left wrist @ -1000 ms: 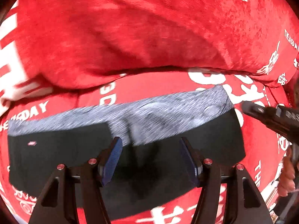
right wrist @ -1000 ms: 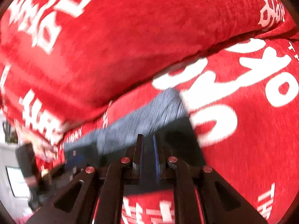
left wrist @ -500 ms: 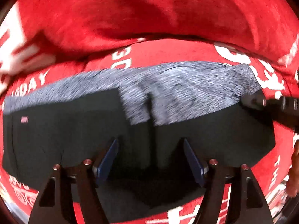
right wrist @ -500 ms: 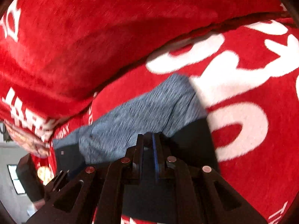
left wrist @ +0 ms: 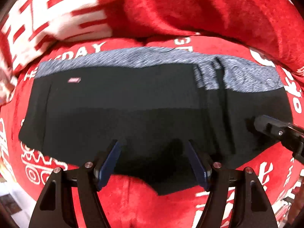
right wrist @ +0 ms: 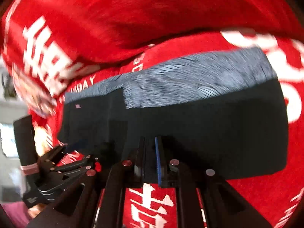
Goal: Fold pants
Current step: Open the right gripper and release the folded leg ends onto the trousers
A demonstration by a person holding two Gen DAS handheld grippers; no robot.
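Observation:
The pants (left wrist: 133,110) are black with a grey heathered band along the far edge. They lie flat on a red blanket and also show in the right wrist view (right wrist: 209,117). My left gripper (left wrist: 153,152) is open, its blue pads over the near hem. My right gripper (right wrist: 150,148) is shut on the near edge of the black fabric. In the left wrist view its tip (left wrist: 269,125) lies on the pants' right end. The left gripper (right wrist: 72,148) shows at the left of the right wrist view.
A red blanket with white lettering (left wrist: 133,205) covers the surface. A raised red fold or cushion (left wrist: 209,9) rises behind the pants. A floor edge and room (right wrist: 11,133) show at the far left.
Both cameras have pulled back toward me, so more of the pants shows. The left gripper stays open. The right stays shut on the fabric.

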